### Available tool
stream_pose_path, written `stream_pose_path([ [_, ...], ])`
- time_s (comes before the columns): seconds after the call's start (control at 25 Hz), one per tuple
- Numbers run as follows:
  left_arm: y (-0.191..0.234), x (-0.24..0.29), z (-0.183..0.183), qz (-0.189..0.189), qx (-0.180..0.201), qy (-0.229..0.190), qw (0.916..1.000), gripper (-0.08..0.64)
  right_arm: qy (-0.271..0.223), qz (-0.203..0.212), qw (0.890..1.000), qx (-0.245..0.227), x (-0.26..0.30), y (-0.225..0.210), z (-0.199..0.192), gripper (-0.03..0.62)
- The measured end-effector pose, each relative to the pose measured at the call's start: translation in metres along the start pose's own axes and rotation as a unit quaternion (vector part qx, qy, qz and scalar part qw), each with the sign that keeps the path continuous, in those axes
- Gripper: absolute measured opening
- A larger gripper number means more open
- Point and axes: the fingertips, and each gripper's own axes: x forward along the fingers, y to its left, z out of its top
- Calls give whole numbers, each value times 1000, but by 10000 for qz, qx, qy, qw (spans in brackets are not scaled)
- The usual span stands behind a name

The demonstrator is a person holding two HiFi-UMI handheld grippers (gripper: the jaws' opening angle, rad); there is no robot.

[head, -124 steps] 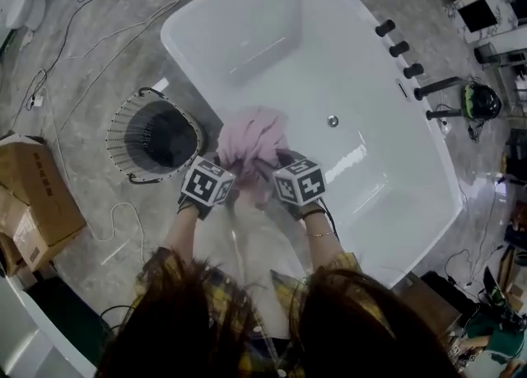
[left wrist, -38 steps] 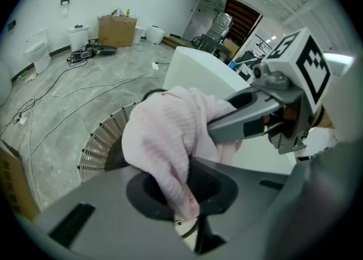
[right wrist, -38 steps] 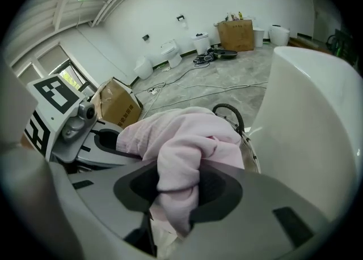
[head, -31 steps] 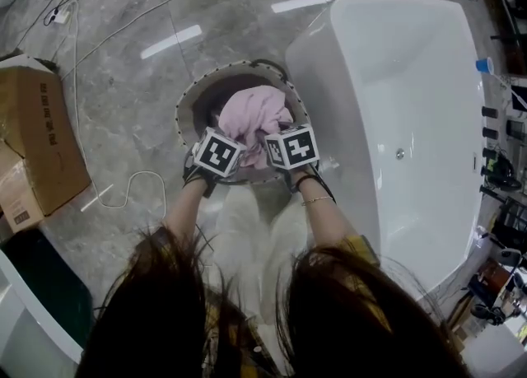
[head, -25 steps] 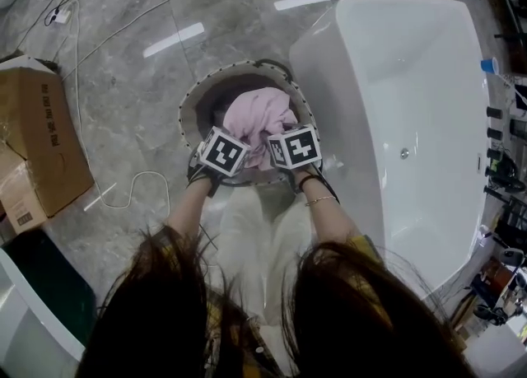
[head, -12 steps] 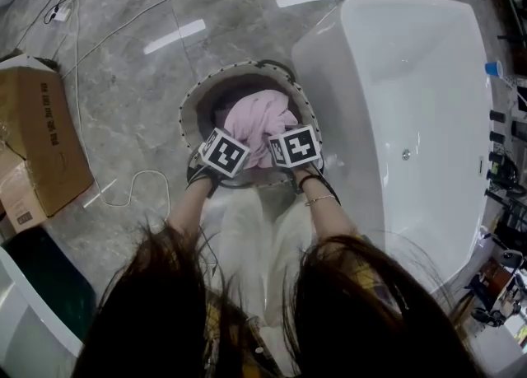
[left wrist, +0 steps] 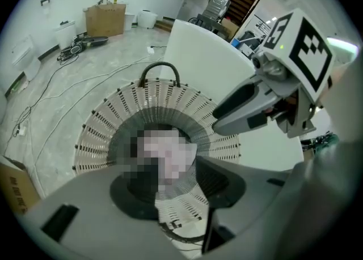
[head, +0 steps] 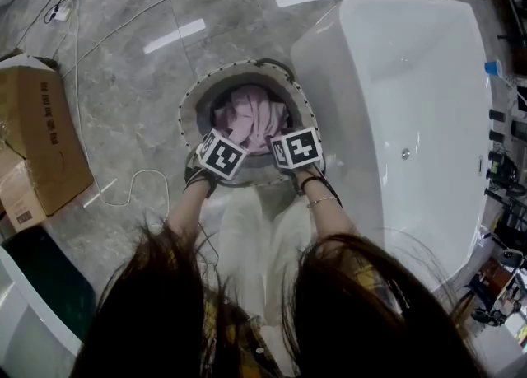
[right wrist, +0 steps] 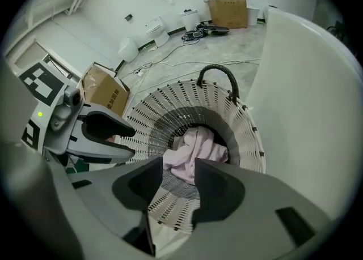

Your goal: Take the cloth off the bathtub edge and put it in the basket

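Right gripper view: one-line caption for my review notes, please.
Pink cloth lies in the white basket beside the bathtub.

Grey floor (head: pixel 123 80) carries basket (head: pixel 184 113), bathtub (head: pixel 412 80), cardboard box (head: pixel 37 146), cables (head: pixel 146 172).

Grey marble floor (head: pixel 123 96) with trailing cables (head: pixel 151 173), a cardboard box (head: pixel 37 137) at left.

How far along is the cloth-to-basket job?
Done: the pink cloth lies inside the basket, off the bathtub. In hand: nothing; the left tongs and right tongs have just been opening and hover over the basket, jaws apart, no cloth gripped. Left: likely only pulling the tongs away.
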Motion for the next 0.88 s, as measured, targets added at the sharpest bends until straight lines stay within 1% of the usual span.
stream_pose_path([
  [0.2,-6,-5,-1,-27,-72,-6,10000,172,32,-33,10000,-11,-8,0,-4,183],
  [0.44,-17,-20,11,66,-121,-244,9996,170,67,-63,9999,-104,-27,6,-7,179],
  [0.72,-38,-51,37,212,179,-486,9984,170,-179,-95,9995,-240,-67,19,0,172],
  [0.88,-53,-78,51,284,342,-638,9970,170,-392,-191,9982,-407,-106,20,13,164],
])
